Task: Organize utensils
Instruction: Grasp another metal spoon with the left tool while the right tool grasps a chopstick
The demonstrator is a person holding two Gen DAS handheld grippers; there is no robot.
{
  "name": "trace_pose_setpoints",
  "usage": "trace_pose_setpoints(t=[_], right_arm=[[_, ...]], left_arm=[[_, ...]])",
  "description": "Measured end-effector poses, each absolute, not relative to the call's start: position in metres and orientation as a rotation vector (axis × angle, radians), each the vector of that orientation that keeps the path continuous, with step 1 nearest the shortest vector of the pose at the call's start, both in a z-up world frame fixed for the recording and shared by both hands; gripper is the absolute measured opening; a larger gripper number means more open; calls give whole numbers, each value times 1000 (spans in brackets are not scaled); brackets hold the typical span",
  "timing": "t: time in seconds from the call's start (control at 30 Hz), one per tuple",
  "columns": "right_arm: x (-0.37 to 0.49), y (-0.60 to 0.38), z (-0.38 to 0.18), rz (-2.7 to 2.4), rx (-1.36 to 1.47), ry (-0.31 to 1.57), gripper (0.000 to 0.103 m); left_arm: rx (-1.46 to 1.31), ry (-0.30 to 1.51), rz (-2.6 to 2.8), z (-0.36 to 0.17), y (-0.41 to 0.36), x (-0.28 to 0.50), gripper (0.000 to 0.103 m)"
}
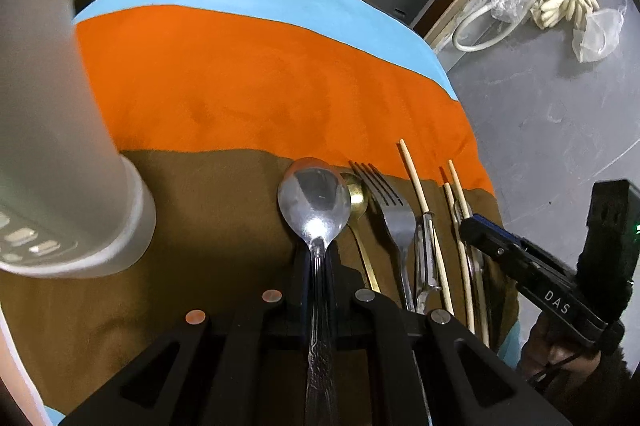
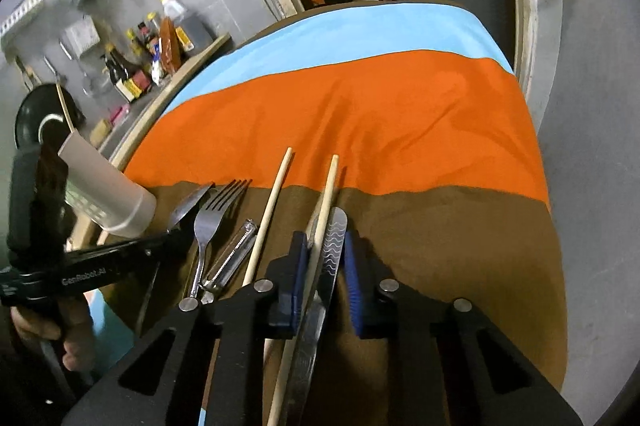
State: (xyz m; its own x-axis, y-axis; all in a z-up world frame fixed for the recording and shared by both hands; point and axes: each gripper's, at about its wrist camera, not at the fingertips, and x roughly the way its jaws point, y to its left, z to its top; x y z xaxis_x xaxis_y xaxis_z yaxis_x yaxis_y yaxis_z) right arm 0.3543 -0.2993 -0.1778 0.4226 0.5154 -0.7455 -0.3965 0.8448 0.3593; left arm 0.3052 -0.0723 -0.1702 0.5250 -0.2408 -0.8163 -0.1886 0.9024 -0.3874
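Left gripper [image 1: 318,266] fingers clamped on spoon [image 1: 314,200] handle, bowl jutting ahead, lifted for transfer to white holder [image 1: 72,186] left of fingers. Right gripper [image 2: 326,266] fingers part open, straddling knife [image 2: 334,246] and chopstick [image 2: 326,202] on bench [image 2: 460,246], likely lining up grasp.

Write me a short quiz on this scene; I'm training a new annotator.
1. True or false: the left gripper is shut on the silver spoon.
2. What lies between the fork and the nearest chopstick? A peeler, B whisk, C ladle.
3. Fill in: the tablecloth stripe between brown and light blue is ___.
Key: 1 true; 2 A; 3 orange.
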Motion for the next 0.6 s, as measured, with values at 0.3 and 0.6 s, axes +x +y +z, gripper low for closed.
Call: trace_pose_setpoints(t=[0.3, 0.6], right_arm=[[360, -301, -183, 562, 154, 1000, 10], [374, -295, -189, 553, 172, 1048, 10]], left_arm=[[-472, 1028, -39, -173, -71, 305, 7], [-448, 1044, -37, -170, -76, 312, 7]])
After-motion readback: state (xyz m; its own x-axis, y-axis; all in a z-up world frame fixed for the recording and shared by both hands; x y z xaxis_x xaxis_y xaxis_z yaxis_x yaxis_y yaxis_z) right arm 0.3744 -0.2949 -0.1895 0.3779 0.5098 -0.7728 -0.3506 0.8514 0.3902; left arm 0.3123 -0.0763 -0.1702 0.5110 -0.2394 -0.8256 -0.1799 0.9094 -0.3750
